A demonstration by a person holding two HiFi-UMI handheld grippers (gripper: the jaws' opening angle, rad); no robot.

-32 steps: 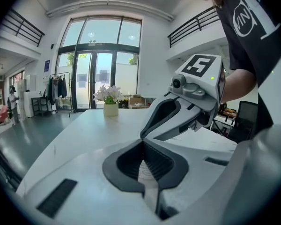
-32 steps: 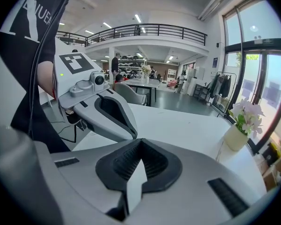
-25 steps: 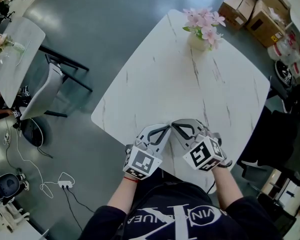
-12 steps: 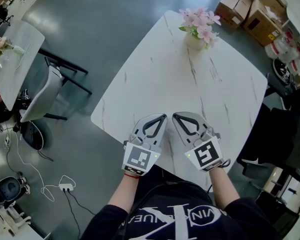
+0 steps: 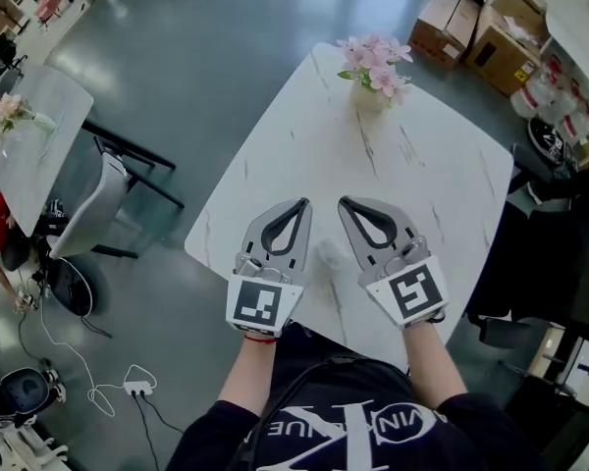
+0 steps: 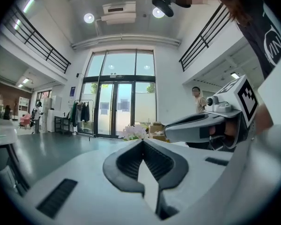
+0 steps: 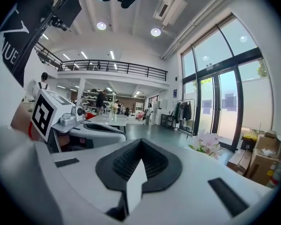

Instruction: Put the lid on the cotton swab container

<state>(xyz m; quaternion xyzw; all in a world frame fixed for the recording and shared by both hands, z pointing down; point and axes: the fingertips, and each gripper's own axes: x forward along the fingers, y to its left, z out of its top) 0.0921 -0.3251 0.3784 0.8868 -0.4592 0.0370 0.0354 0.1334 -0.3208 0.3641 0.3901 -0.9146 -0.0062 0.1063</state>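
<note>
Both grippers hover side by side over the near part of a white marble table. My left gripper is shut, its jaws meeting at the tips with nothing between them. My right gripper is shut and empty too. A small pale, blurred thing lies on the table between the grippers; I cannot tell what it is. No lid shows clearly. In the left gripper view the closed jaws point across the table, with the right gripper alongside. The right gripper view shows its closed jaws and the left gripper.
A pot of pink flowers stands at the table's far corner. Cardboard boxes sit on the floor beyond it. A grey chair and another marble table are at the left. Dark furniture stands to the right.
Both grippers have moved forward and a little apart over the table, staying shut. The head view has shifted, so the table sits nearer the middle.
</note>
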